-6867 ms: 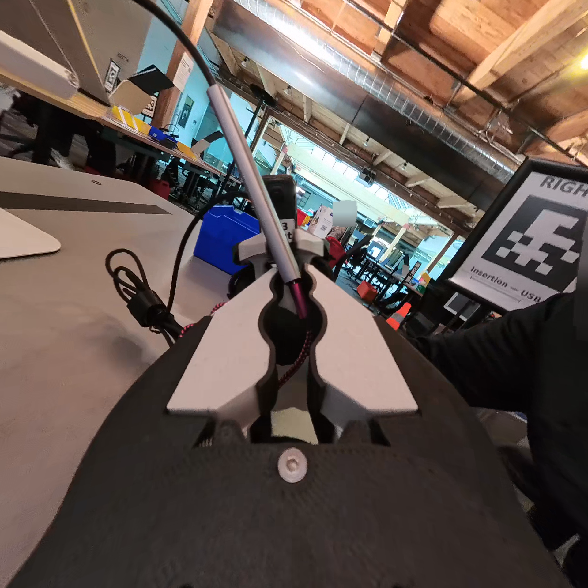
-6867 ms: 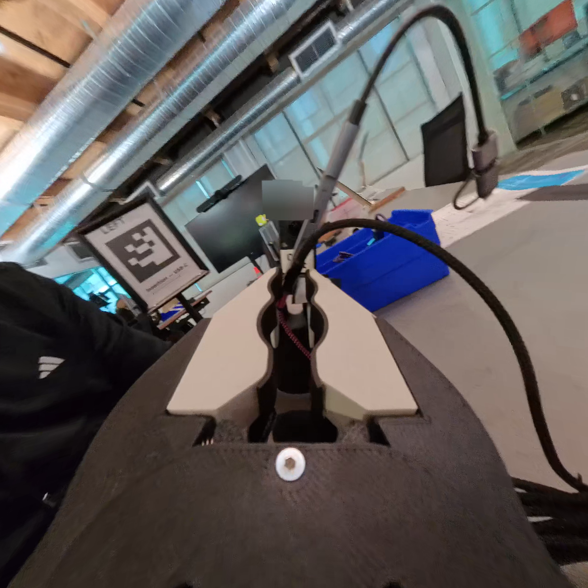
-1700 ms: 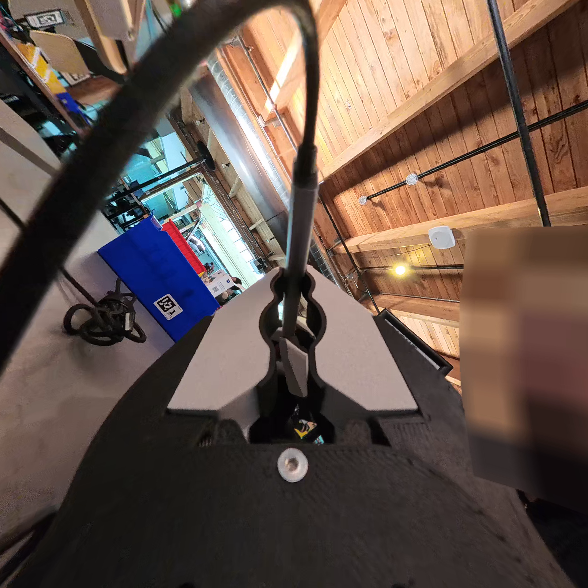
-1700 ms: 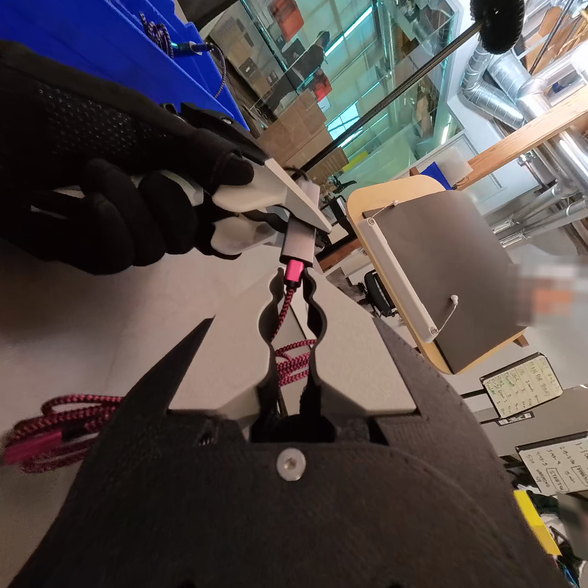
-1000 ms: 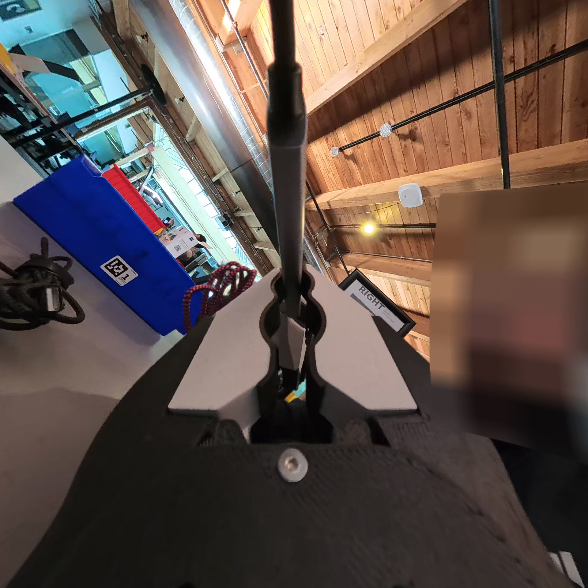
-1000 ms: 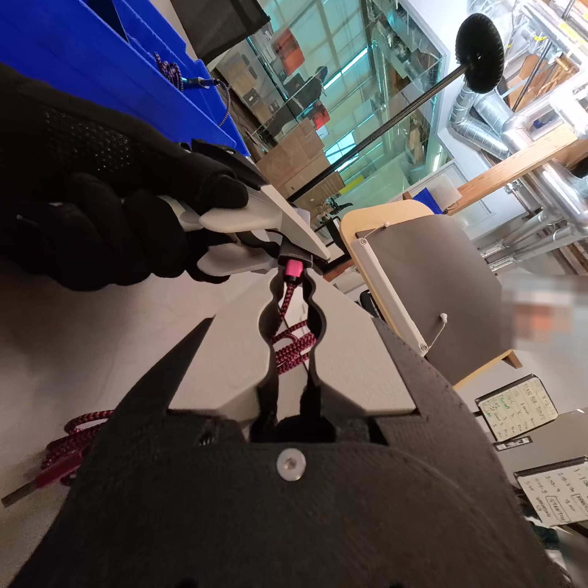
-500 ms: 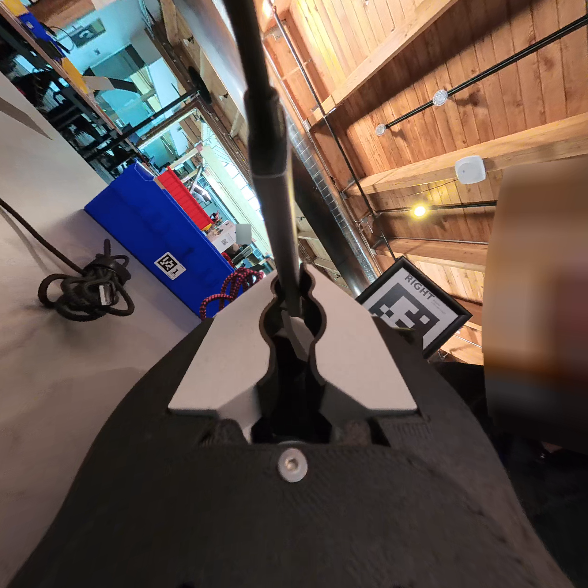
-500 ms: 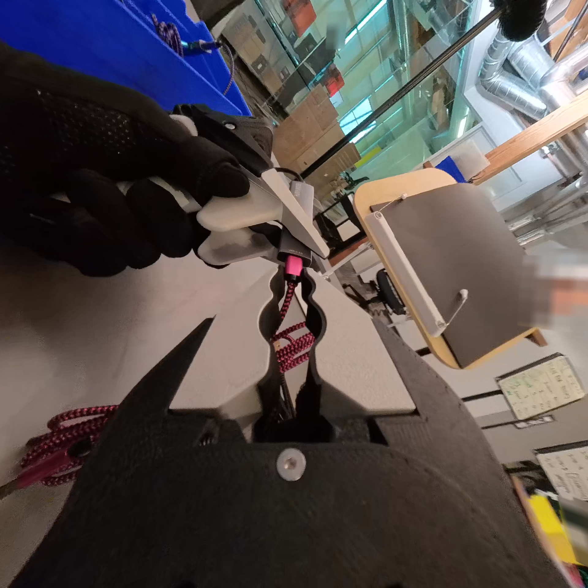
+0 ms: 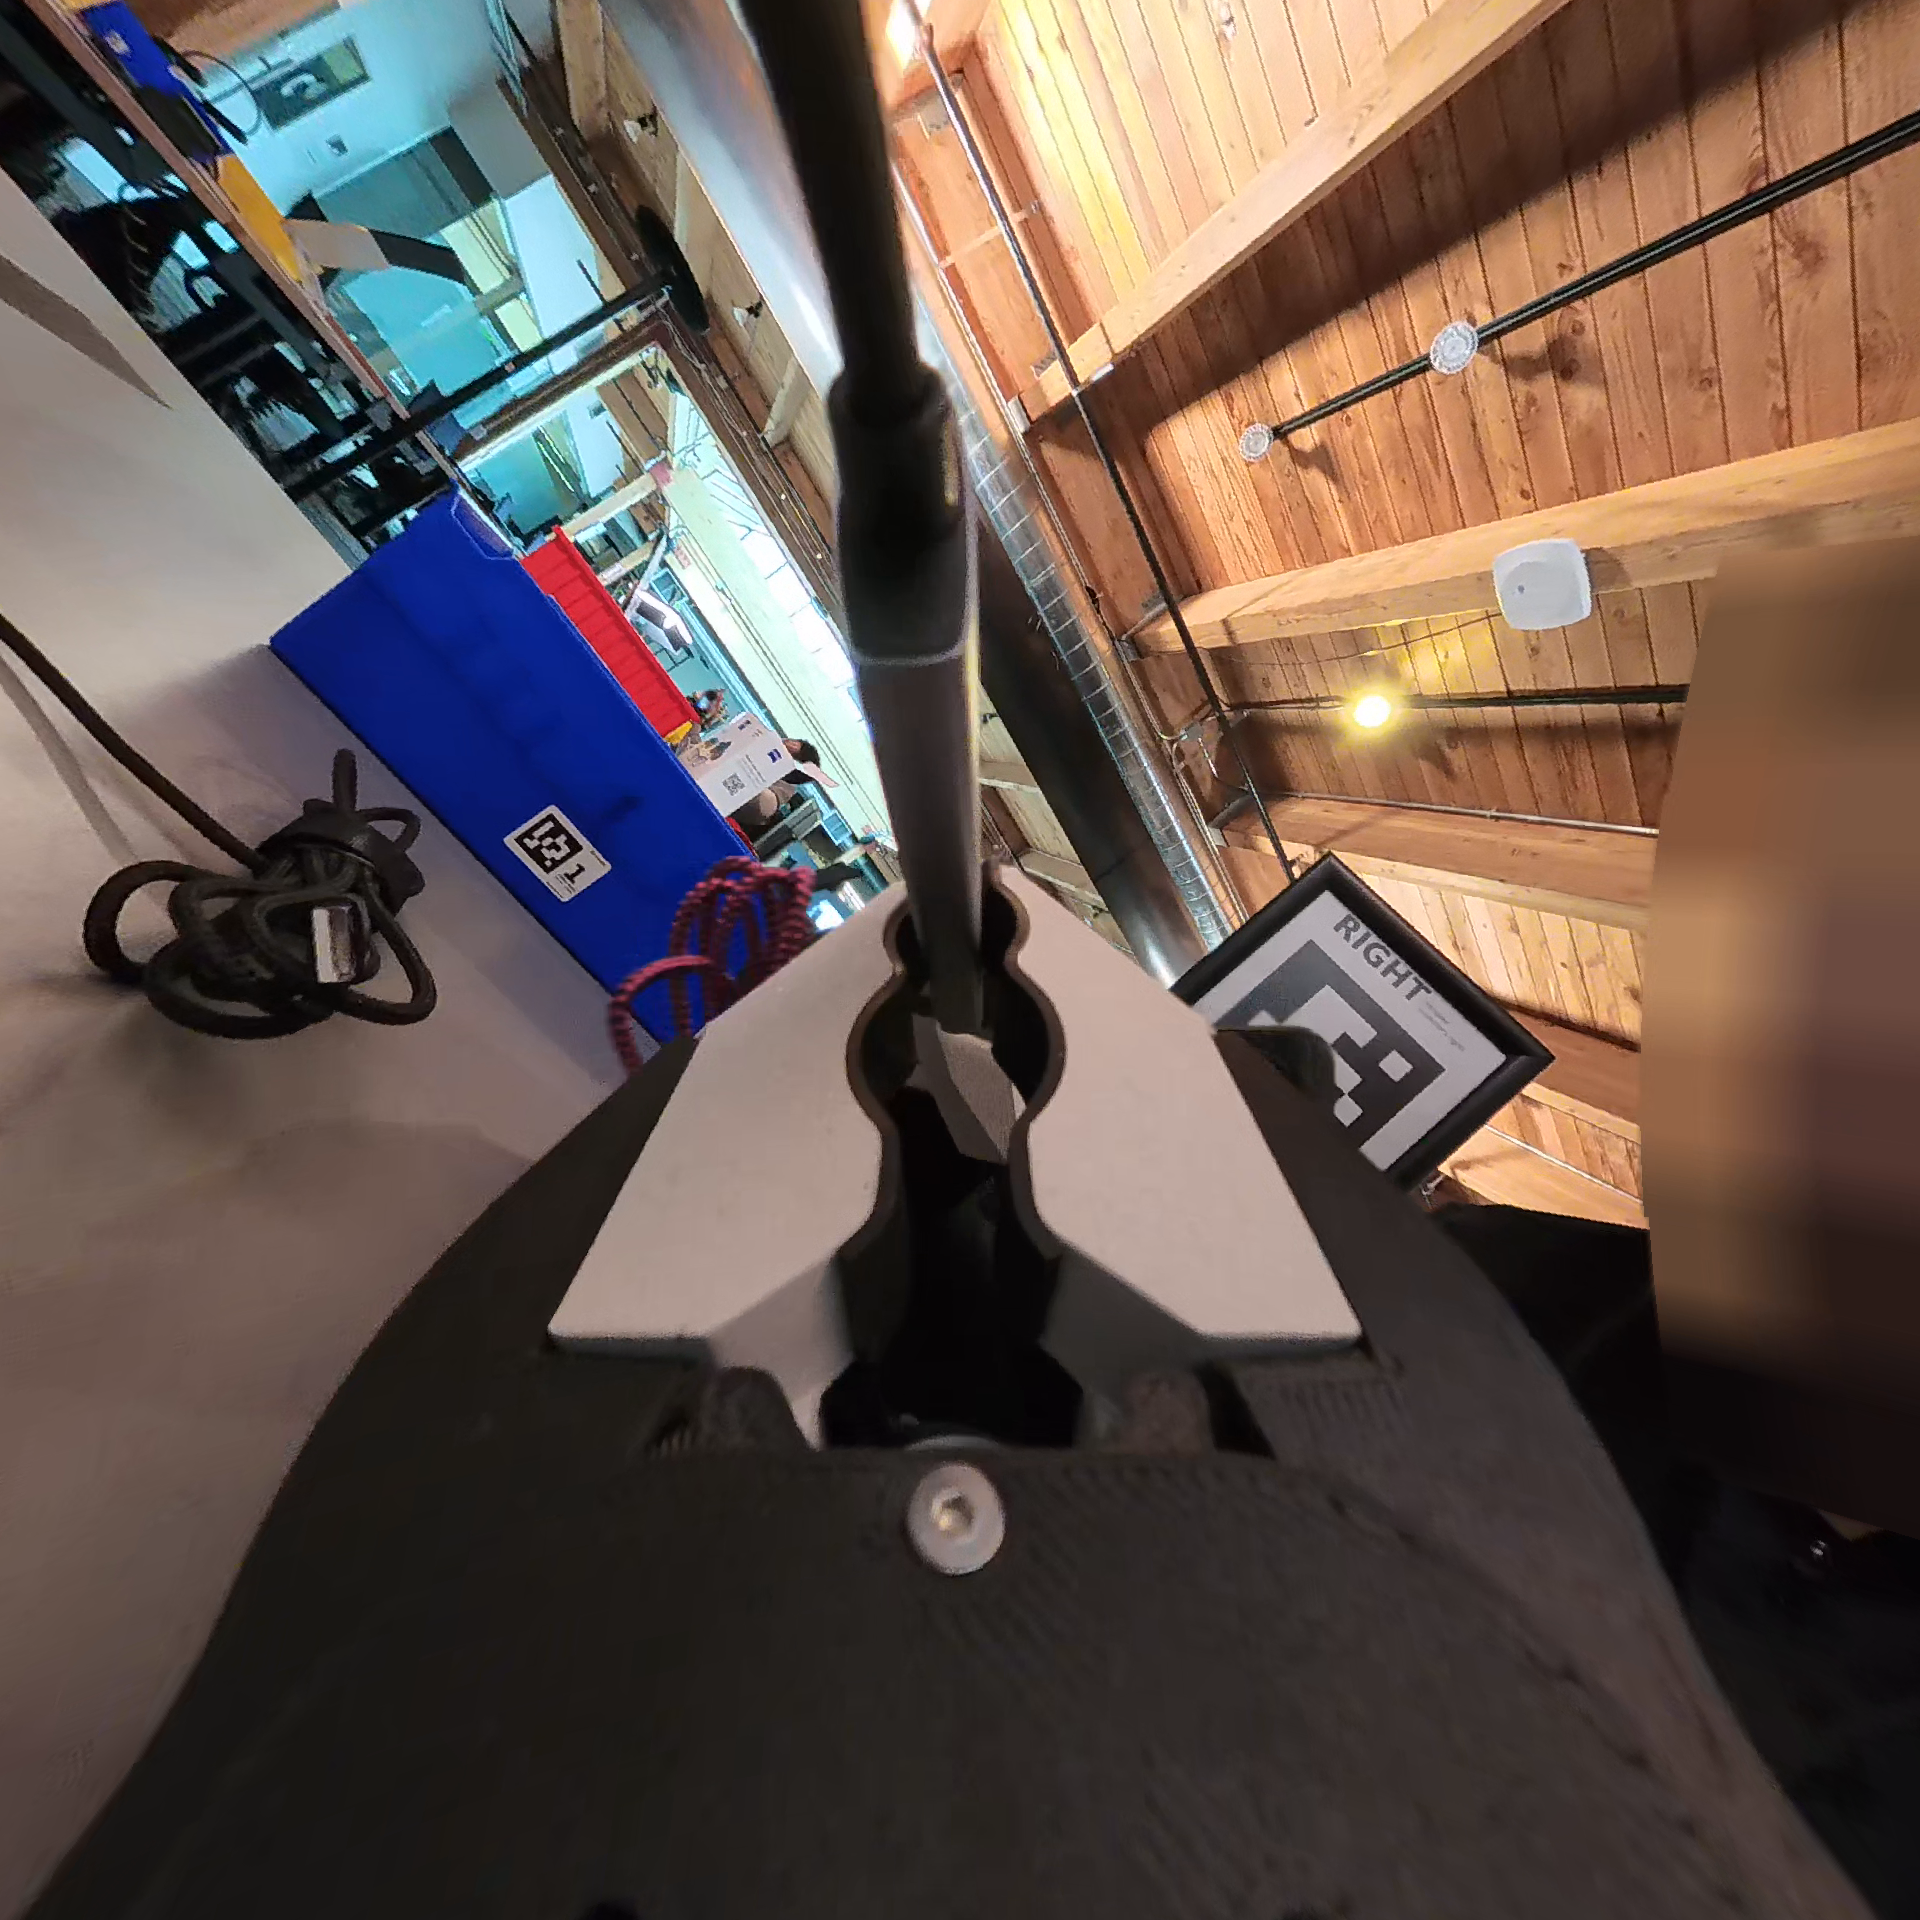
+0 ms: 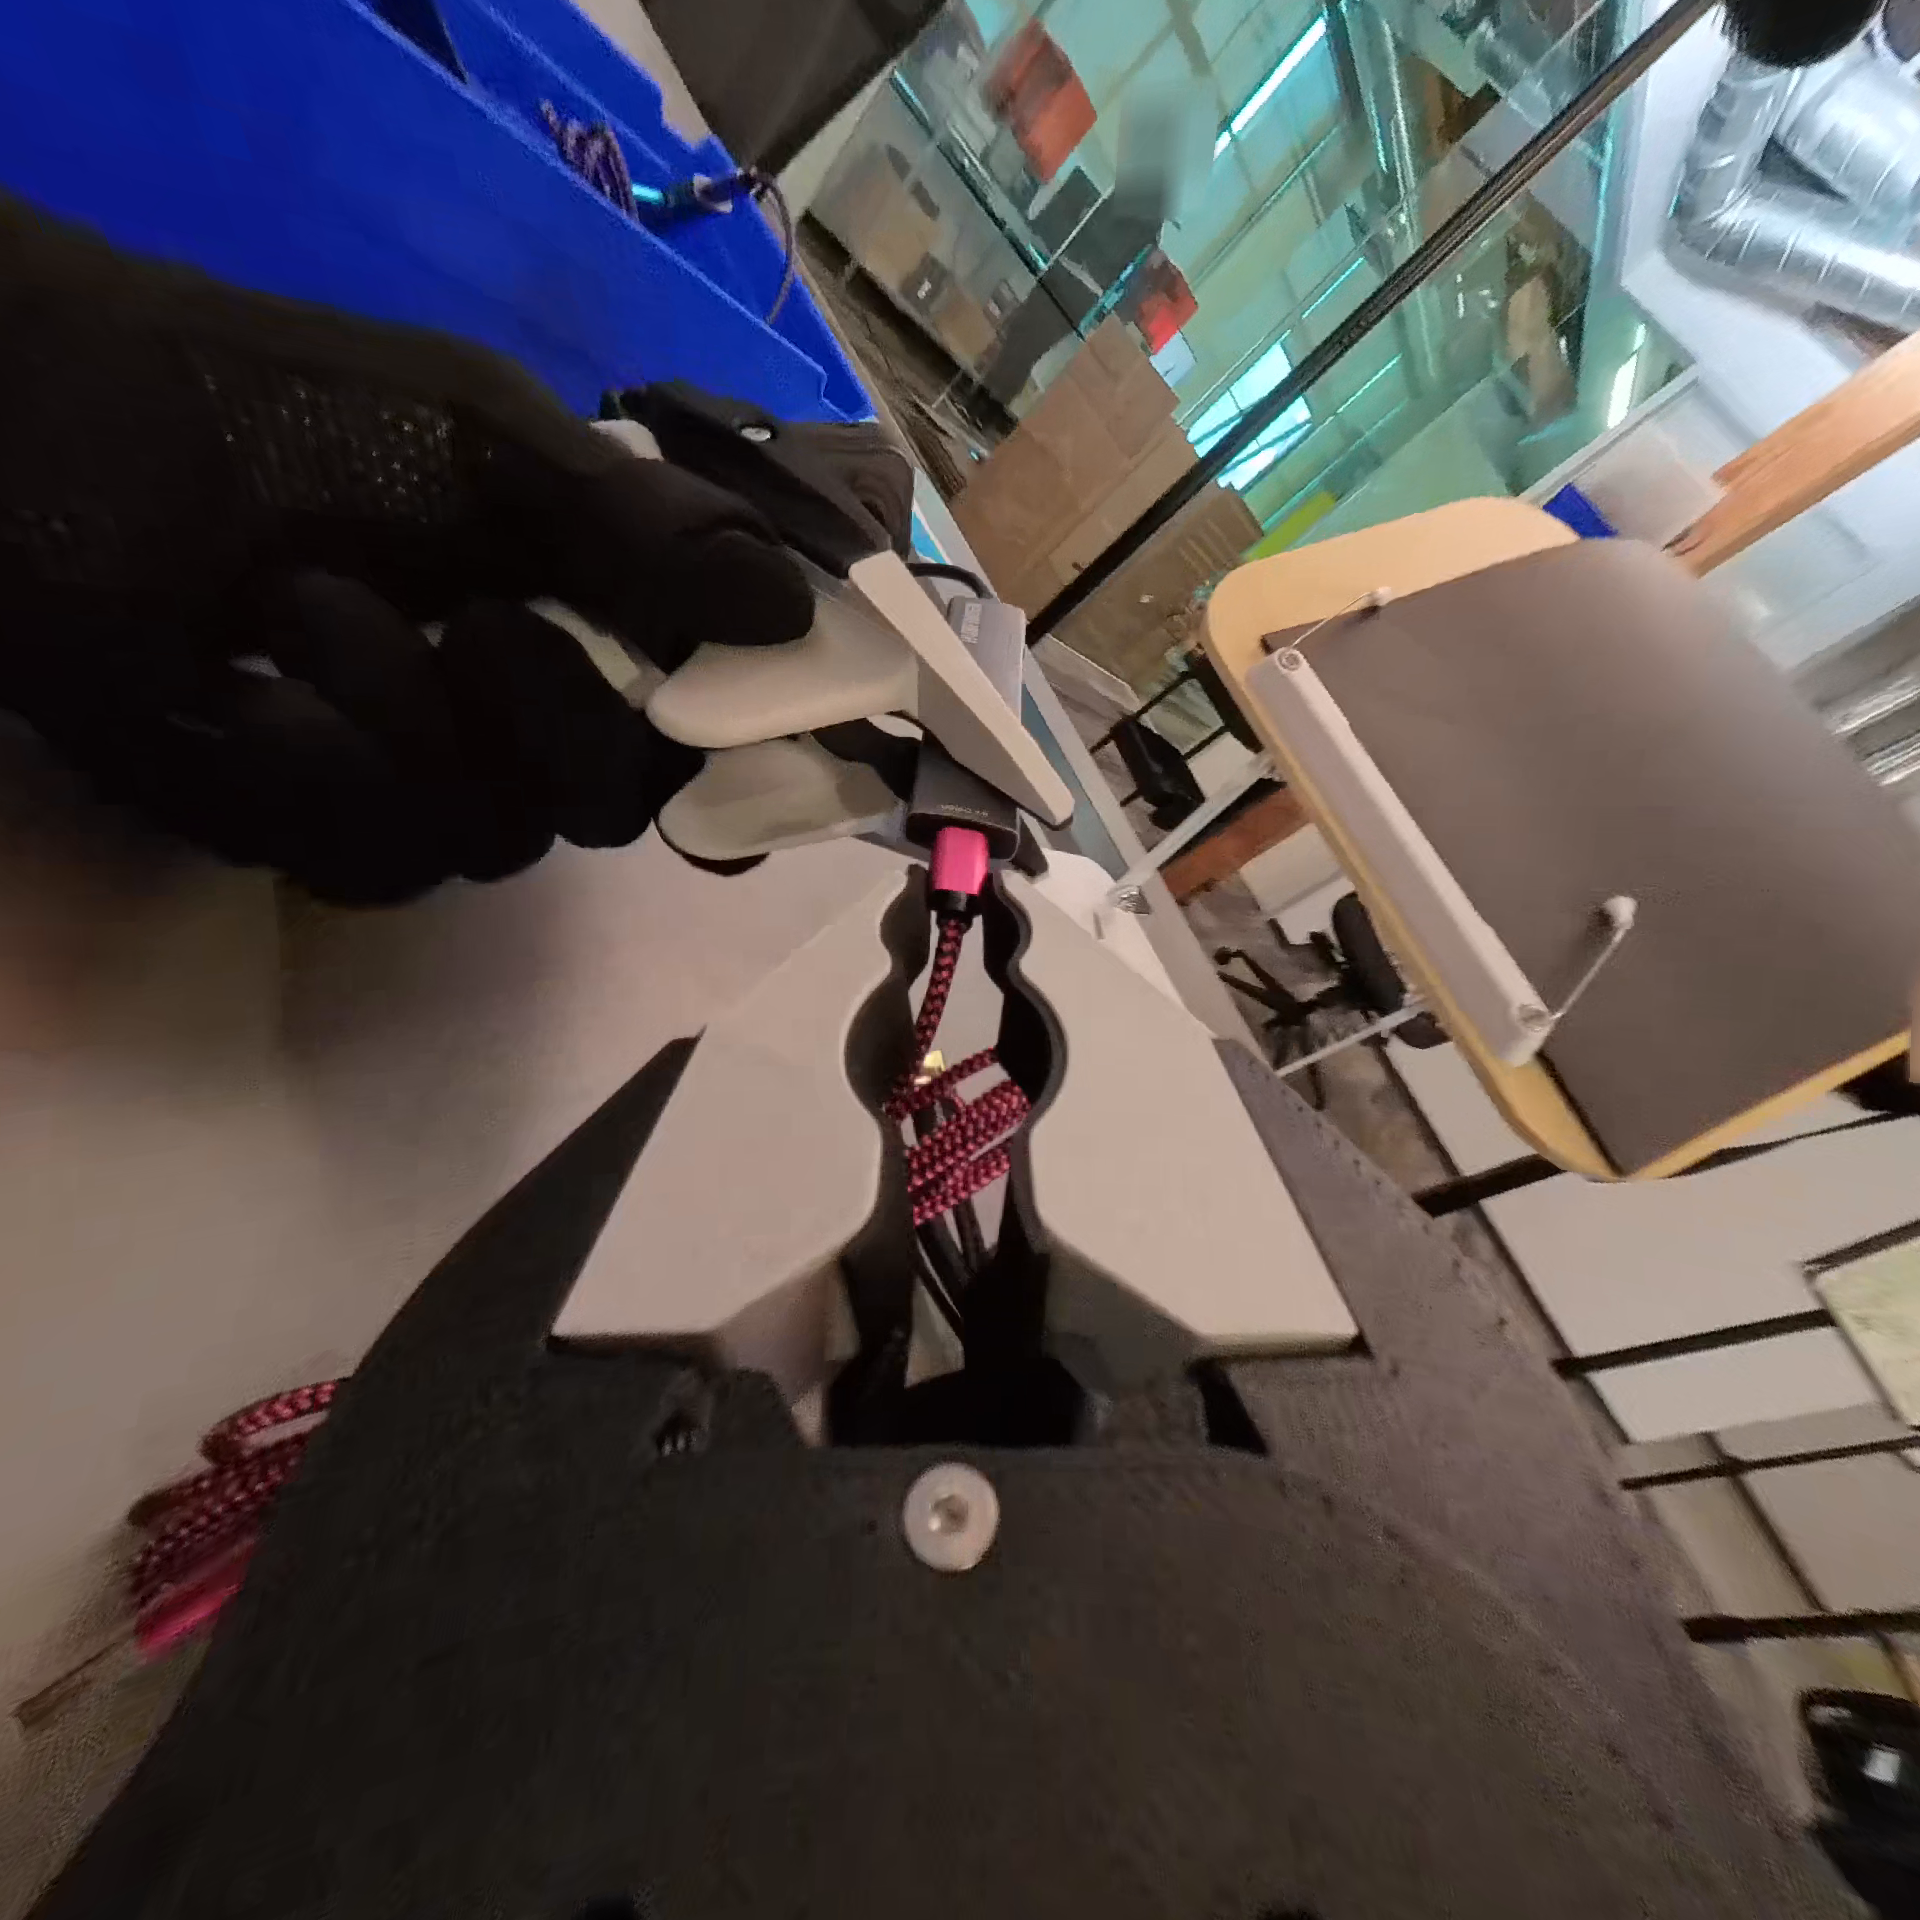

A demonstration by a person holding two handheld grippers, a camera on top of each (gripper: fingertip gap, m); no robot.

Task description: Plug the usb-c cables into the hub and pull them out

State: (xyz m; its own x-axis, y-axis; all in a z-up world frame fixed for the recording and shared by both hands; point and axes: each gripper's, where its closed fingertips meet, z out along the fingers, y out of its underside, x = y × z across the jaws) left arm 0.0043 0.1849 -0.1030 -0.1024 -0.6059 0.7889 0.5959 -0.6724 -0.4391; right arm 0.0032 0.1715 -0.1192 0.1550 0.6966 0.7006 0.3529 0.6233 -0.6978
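Observation:
In the left wrist view my left gripper [image 9: 954,920] is shut on the lower end of the slim grey hub [image 9: 916,665]. The hub stands up from the fingertips, with its black lead [image 9: 831,156] running off the top. In the right wrist view my right gripper [image 10: 951,909] is shut on the pink braided usb-c cable [image 10: 935,987] just behind its pink plug [image 10: 956,862]. The plug's tip sits in the end of the hub [image 10: 961,805]. A black-gloved hand [image 10: 364,582] holds the left gripper [image 10: 987,769] there.
A coiled black cable [image 9: 260,925] with a USB-A plug lies on the grey table [image 9: 156,1195] beside a blue bin [image 9: 488,717]. Pink cable loops [image 9: 727,925] rise past the left fingers. A framed marker sign [image 9: 1361,1039] stands right. A wood-edged grey board [image 10: 1558,831] stands right of the hub.
Both grippers have kept their holds while tilting and shifting together. The pink plug has stayed at the hub's end. The marker sign has come into the left wrist view.

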